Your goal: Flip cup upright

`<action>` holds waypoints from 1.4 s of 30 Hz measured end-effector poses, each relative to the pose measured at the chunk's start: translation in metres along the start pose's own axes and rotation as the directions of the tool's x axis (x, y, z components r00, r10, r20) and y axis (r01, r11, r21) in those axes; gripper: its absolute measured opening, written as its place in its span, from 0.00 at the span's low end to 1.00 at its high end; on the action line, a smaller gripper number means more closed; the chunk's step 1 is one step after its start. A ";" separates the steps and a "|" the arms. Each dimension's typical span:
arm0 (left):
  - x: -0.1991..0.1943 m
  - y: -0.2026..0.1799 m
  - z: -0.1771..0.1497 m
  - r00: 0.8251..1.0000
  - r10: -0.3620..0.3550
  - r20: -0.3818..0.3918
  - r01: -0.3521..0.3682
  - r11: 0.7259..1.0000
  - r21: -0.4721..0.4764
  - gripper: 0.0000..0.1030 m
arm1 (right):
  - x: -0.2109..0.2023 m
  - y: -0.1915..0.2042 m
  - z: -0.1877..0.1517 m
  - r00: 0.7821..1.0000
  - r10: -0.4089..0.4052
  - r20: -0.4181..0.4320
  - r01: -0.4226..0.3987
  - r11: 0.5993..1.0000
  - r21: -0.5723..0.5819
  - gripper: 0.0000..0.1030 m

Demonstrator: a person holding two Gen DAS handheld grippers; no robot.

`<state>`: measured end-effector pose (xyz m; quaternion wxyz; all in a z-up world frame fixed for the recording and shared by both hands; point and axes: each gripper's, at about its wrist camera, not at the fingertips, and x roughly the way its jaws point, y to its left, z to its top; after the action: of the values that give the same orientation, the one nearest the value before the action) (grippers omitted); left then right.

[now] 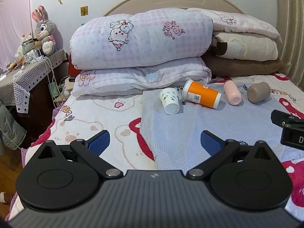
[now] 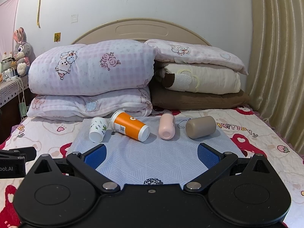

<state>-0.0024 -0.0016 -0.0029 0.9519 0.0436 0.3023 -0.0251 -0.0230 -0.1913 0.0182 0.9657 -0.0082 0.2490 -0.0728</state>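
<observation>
Four cups lie tipped on the pale blue mat (image 2: 152,161) on the bed, led by the orange paper cup (image 2: 129,126); both hand-held grippers, left (image 1: 154,142) and right (image 2: 151,154), hang well short, fingers apart, ready to approach

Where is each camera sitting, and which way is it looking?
Left wrist: on the left claw, facing the headboard; its open blue fingers show, with the right claw alongside.
Right wrist: on the right claw, facing likewise; open fingers show, left claw alongside.
Shared: four tipped cups, like the orange cup.
</observation>
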 end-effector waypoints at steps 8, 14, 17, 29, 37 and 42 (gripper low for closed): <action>0.000 0.000 -0.001 1.000 0.000 -0.004 0.000 1.000 0.001 1.00 | 0.000 0.001 -0.001 1.000 0.000 -0.001 0.000 1.000 -0.001 1.00; 0.003 0.001 -0.001 1.000 0.000 -0.019 0.001 1.000 0.006 1.00 | 0.002 0.003 -0.004 1.000 0.001 -0.006 -0.001 1.000 -0.005 1.00; 0.005 0.000 -0.001 1.000 0.005 -0.024 -0.005 1.000 0.017 1.00 | 0.003 0.004 -0.004 1.000 0.002 -0.012 -0.002 1.000 -0.006 1.00; -0.002 -0.009 0.023 1.000 -0.025 -0.004 0.026 0.993 0.116 1.00 | -0.002 -0.006 0.011 0.986 0.164 -0.001 -0.164 0.986 -0.001 1.00; 0.024 -0.005 0.080 0.999 -0.046 0.022 0.043 0.992 0.122 1.00 | 0.018 -0.009 0.039 0.925 0.381 0.005 -0.377 0.917 -0.127 1.00; 0.070 -0.002 0.104 0.995 -0.093 -0.038 0.096 0.992 0.079 1.00 | 0.049 0.003 0.057 0.867 0.492 -0.077 -0.493 0.829 -0.263 1.00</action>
<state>0.1140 -0.0149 0.0411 0.9418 0.0680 0.3191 -0.0816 0.0467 -0.1969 0.0446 0.9404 -0.0768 0.2534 0.2134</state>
